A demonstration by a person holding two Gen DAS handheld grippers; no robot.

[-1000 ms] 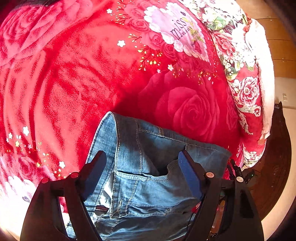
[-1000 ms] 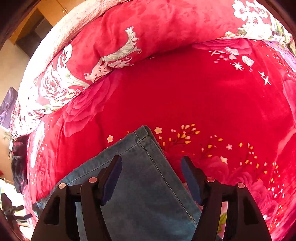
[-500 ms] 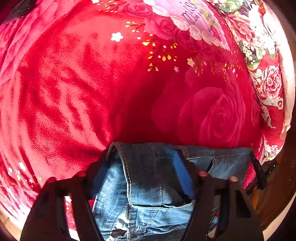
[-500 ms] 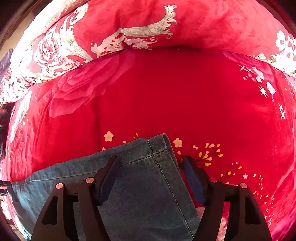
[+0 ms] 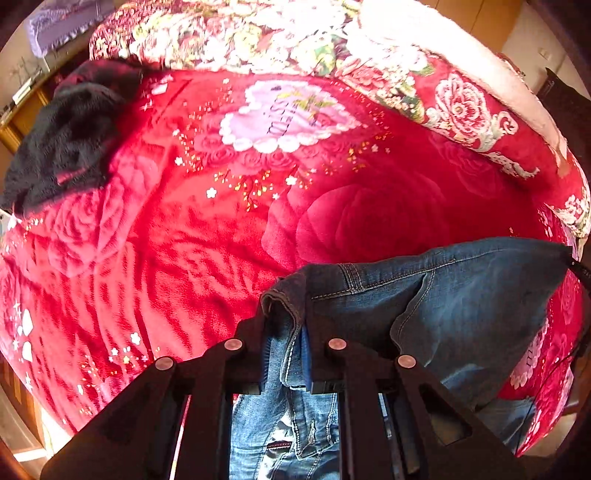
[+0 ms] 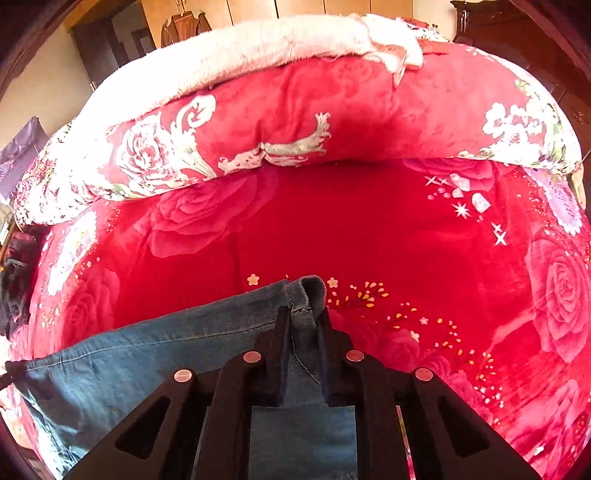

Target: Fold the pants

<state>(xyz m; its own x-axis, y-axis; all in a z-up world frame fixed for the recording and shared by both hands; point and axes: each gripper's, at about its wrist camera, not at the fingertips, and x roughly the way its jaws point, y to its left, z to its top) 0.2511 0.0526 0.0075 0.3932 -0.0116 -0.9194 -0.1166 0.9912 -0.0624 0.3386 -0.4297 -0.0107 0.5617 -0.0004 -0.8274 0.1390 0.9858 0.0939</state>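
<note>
Between the fingers of the left claw (image 5: pixel 286 332) sits a bunched fold of the jeans (image 5: pixel 461 306) at the waistband; the jaws are closing and already pinch the denim. From that pinch the cloth stretches taut toward the right of the left wrist view and hangs down below the claw, where a pocket and seams show. Over in the right wrist view, the right claw (image 6: pixel 303 332) has the hem of a jeans (image 6: pixel 147 362) leg between its fingers, its jaws closing too and pressing on the rolled edge. From there the leg runs away to the left as a flat blue band, raised off the bed.

Beneath both lies a red blanket (image 5: pixel 166 240) with rose patterns and a pale heart motif (image 5: pixel 288 118). A folded quilt (image 6: pixel 295 122), red with white flowers and a white fleecy back, lies along the far side. Dark clothing (image 5: pixel 66 140) is heaped at the blanket's far left edge. Wooden cupboards (image 6: pixel 295 7) stand behind the bed.
</note>
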